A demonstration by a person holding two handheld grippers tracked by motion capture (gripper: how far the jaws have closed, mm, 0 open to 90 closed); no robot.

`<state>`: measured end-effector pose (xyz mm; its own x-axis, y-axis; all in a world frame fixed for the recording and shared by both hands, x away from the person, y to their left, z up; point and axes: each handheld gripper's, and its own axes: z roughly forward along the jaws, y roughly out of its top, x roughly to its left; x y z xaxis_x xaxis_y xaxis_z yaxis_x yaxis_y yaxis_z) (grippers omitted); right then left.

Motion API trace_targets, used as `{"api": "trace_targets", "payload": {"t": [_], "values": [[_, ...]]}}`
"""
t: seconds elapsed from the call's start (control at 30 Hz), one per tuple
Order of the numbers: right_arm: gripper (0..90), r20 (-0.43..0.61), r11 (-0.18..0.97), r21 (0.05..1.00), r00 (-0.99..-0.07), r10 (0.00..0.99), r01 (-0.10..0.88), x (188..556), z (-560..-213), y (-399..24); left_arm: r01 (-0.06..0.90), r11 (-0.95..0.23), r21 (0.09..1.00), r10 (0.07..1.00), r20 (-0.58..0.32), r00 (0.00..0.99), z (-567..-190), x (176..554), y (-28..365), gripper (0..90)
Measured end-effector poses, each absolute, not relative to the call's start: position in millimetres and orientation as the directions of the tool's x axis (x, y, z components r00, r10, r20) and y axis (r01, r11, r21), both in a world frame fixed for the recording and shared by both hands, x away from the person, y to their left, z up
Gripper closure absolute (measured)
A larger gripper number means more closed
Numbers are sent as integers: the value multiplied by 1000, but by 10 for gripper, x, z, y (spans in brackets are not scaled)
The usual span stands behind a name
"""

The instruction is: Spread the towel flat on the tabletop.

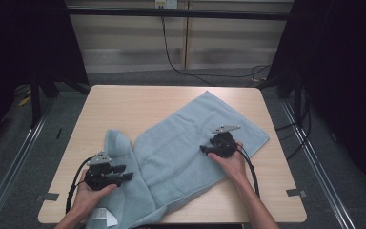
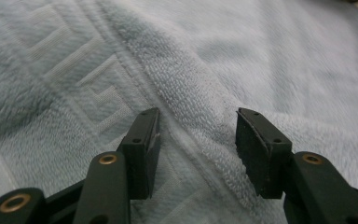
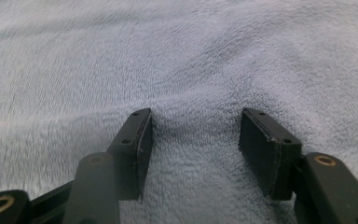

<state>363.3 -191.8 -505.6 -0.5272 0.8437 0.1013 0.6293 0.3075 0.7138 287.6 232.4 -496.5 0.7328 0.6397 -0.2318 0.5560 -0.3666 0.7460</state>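
Observation:
A light blue towel (image 1: 181, 143) lies rumpled across the wooden table (image 1: 124, 102), its left part folded over and hanging off the near edge. My left gripper (image 1: 125, 173) rests low on that folded left part, jaws pointing right. In the left gripper view the left gripper (image 2: 196, 140) stands open, with a raised hem of the towel (image 2: 214, 56) running between the pads untouched. My right gripper (image 1: 203, 149) sits on the towel's right half, pointing left. In the right gripper view the right gripper (image 3: 195, 140) is open over flat pile of the towel (image 3: 168, 56).
A white label (image 1: 106, 217) shows on the towel at the near edge. Tape marks sit at the table's near corners (image 1: 51, 196) (image 1: 296, 192). Bare tabletop lies at the far left. Black frame posts and cables ring the table.

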Motion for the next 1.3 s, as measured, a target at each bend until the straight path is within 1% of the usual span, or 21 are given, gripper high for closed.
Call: {"api": "trace_targets", "payload": {"t": [0.07, 0.13, 0.17, 0.2, 0.23, 0.3, 0.47, 0.53, 0.6, 0.7, 0.73, 0.8, 0.9, 0.93, 0.97, 1.0, 1.07, 1.13, 1.17, 1.23, 1.3], "values": [[436, 105, 300, 720, -525, 845, 626, 3734, -5067, -1890, 568, -374, 733, 632, -246, 735, -4948, 2819, 2294, 517], [420, 97, 302, 724, -525, 845, 620, 3820, -5076, -1842, 551, -396, 734, 607, -242, 757, -4932, 2757, 2253, 554], [414, 97, 297, 728, -522, 847, 617, 3862, -5082, -1816, 534, -405, 742, 590, -234, 773, -4927, 2723, 2224, 584], [413, 98, 294, 729, -520, 849, 618, 3912, -5086, -1780, 520, -415, 747, 572, -231, 787, -4921, 2705, 2201, 640], [413, 95, 295, 728, -517, 851, 619, 3944, -5086, -1755, 489, -440, 753, 549, -206, 810, -4912, 2681, 2148, 689], [405, 101, 290, 735, -522, 847, 613, 4047, -5096, -1705, 497, -437, 750, 525, -236, 818, -4909, 2662, 2080, 766], [405, 134, 276, 745, -541, 830, 608, 4179, -5111, -1603, 489, -448, 749, 477, -263, 839, -4904, 2582, 1981, 834], [406, 142, 286, 740, -557, 818, 609, 4214, -5105, -1559, 488, -445, 751, 471, -267, 841, -4899, 2568, 1968, 834], [399, 143, 297, 739, -572, 808, 605, 4233, -5092, -1530, 499, -429, 753, 470, -286, 835, -4890, 2569, 1976, 804], [388, 141, 301, 743, -580, 802, 597, 4173, -5021, -1540, 490, -406, 772, 470, -284, 836, -4836, 2575, 2022, 750], [385, 131, 308, 746, -583, 802, 591, 4135, -4986, -1549, 491, -399, 775, 469, -287, 835, -4820, 2581, 2038, 749], [383, 125, 318, 753, -600, 791, 576, 4065, -4905, -1577, 478, -386, 789, 472, -276, 837, -4782, 2585, 2061, 759], [379, 135, 307, 779, -624, 770, 547, 3892, -4764, -1597, 467, -360, 808, 458, -283, 843, -4716, 2582, 2096, 834], [379, 142, 301, 783, -629, 765, 544, 3847, -4738, -1593, 456, -364, 812, 454, -273, 848, -4693, 2584, 2107, 853], [379, 149, 305, 781, -637, 756, 544, 3781, -4710, -1580, 459, -351, 816, 457, -278, 845, -4675, 2583, 2109, 870], [380, 142, 318, 783, -652, 745, 534, 3710, -4694, -1565, 455, -347, 820, 460, -274, 845, -4649, 2605, 2132, 867], [381, 134, 353, 770, -676, 725, 531, 3537, -4678, -1540, 457, -327, 827, 476, -274, 836, -4614, 2644, 2151, 813], [378, 137, 363, 769, -690, 711, 527, 3385, -4665, -1542, 456, -319, 831, 500, -261, 826, -4577, 2738, 2177, 772], [377, 140, 368, 767, -697, 703, 525, 3331, -4658, -1549, 462, -314, 829, 516, -259, 816, -4566, 2803, 2194, 737], [376, 144, 372, 768, -706, 693, 522, 3190, -4640, -1566, 466, -310, 829, 547, -245, 801, -4559, 2941, 2251, 708], [376, 160, 365, 773, -716, 680, 519, 3053, -4624, -1580, 494, -299, 816, 589, -249, 769, -4578, 3097, 2337, 644]]}}
